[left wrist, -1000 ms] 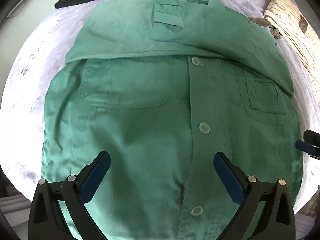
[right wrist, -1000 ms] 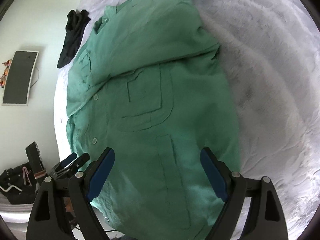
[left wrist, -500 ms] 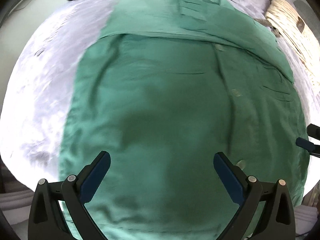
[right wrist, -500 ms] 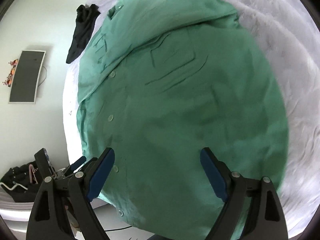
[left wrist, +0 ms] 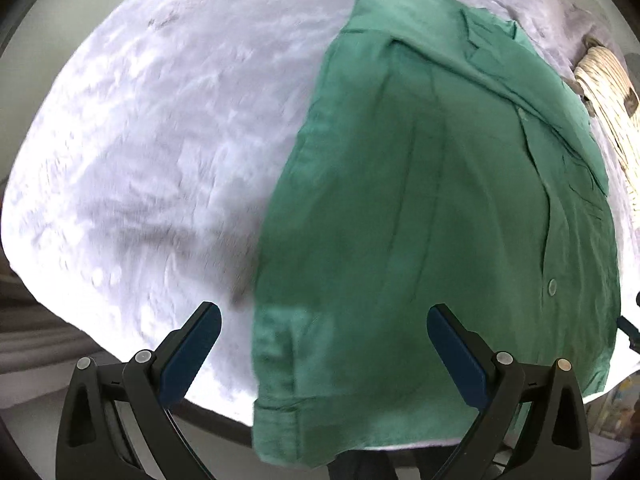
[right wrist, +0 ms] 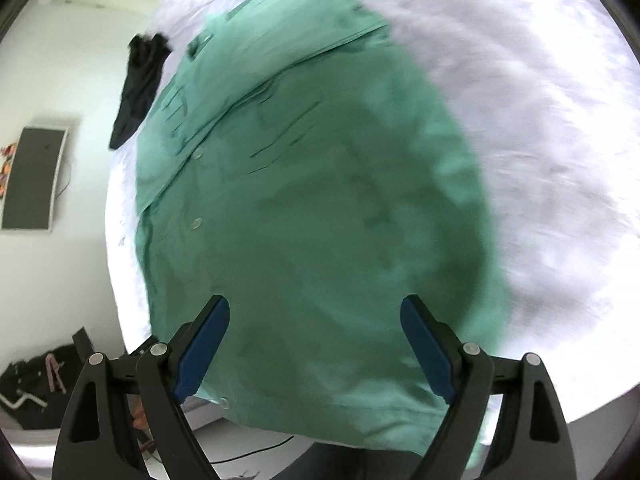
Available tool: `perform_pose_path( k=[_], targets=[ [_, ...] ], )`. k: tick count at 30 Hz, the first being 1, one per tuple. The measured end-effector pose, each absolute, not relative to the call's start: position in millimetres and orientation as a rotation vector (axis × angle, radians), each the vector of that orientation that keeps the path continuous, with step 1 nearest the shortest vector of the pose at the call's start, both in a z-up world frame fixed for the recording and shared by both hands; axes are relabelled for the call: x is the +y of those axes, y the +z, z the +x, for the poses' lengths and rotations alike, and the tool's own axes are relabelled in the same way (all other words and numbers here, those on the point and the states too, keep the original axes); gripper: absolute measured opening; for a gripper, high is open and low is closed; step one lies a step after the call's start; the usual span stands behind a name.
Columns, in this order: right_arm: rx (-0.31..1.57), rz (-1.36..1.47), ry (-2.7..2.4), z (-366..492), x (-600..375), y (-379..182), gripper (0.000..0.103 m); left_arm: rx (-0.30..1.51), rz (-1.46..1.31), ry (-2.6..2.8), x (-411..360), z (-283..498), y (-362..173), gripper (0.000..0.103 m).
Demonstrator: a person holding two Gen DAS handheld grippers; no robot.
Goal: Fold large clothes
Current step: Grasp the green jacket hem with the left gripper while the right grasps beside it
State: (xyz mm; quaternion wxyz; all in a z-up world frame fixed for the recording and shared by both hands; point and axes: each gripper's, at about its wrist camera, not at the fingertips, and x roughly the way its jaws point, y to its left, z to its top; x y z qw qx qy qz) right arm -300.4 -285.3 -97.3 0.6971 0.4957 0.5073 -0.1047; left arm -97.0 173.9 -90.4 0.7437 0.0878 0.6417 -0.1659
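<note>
Both grippers hover low over the near hem of the green button-up shirt, jaws spread wide, nothing held. Left gripper straddles the shirt's left edge on the fuzzy white blanket; right gripper sits over cloth. A woven cream basket only shows left-side; the black garment and grey wall panel only right-side.

We have swung our left gripper leftward off the green shirt, now straddling its left edge over the white bedcover; our right gripper has closed in on the shirt's hem.
</note>
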Motion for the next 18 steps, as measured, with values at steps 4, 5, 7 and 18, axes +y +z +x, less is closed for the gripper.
perform_pose_path(
  k=[4,5,7,18],
  targets=[
    [1.138,1.113,-0.356,-335,-299,-100,0.090,1.506,0.112,-0.420,190,-104,-109,0.103],
    [1.144,1.118,-0.381,-343,-301,-102,0.090,1.524,0.105,-0.428,194,-106,-114,0.103],
    [1.166,1.139,-0.415,-360,-305,-110,0.090,1.530,0.125,-0.433,193,-106,-120,0.103],
    [1.128,1.416,-0.188,-372,-286,-138,0.090,1.549,0.079,-0.405,185,-106,-127,0.103]
  ],
)
